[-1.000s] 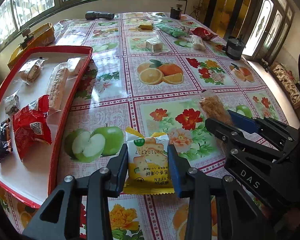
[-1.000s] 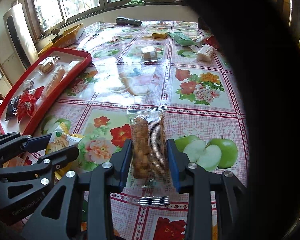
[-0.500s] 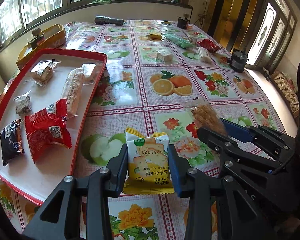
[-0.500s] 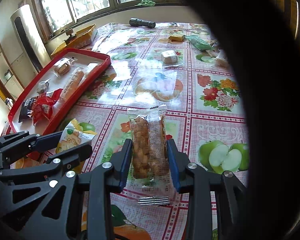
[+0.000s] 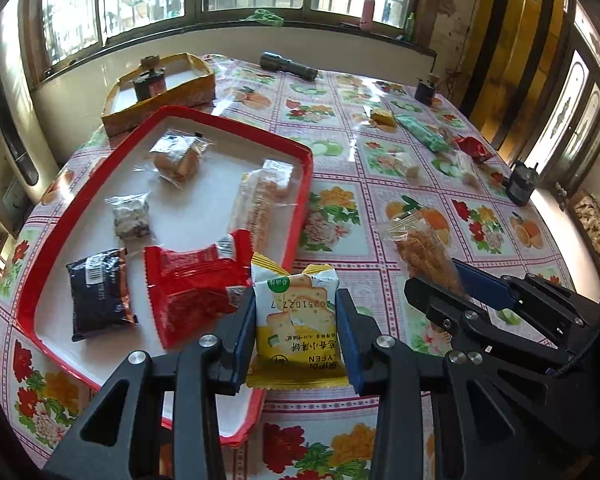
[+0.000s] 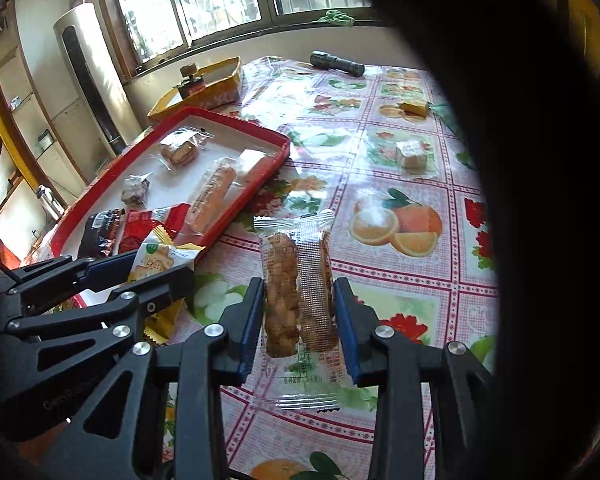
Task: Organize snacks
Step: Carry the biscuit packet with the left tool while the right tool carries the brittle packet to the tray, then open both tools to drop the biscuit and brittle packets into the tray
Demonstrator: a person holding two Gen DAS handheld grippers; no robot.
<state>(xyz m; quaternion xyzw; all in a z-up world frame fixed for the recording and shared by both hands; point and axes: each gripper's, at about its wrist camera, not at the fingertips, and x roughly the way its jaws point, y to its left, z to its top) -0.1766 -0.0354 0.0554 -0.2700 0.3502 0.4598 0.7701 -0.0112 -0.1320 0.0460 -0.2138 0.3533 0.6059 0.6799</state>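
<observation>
Mid-carry, by the look of it: both snacks lifted clear of the flower-and-fruit patterned oilcloth table point(image 5: 400, 240) and heading for the red-rimmed rectangular tray with white floor point(image 5: 204, 118). Left gripper point(image 5: 296, 320) clamped on a yellow-and-white cracker packet with green label point(image 5: 298, 312), hanging over the tray's near right rim. Right gripper point(image 6: 298, 314) clamped on a clear plastic pack of two brown crispy bars point(image 6: 298, 292), over bare table just beside the tray, not above it. Next move, judged: bring each packet over a free patch of white floor, lower, then part the jaws; right one needs more travel toward the tray. Free room mostly along the tray's far and left parts; near right corner crowded. Tray contents: crinkled red foil packet point(image 5: 198, 284), black glossy packet point(image 5: 98, 294), small clear-wrapped dark sweet point(image 5: 130, 218), clear-wrapped pale sandwich biscuit point(image 5: 176, 160), long clear-wrapped tan bar point(image 5: 256, 208) along the right rim with a small pale wrapped piece at its far end. Beyond the tray, a yellow cardboard box lid point(image 5: 160, 92) holding a small dark device. Loose snacks on the far table yet to collect: green packet point(image 5: 422, 136), red one point(image 5: 472, 148), small pale pieces.
</observation>
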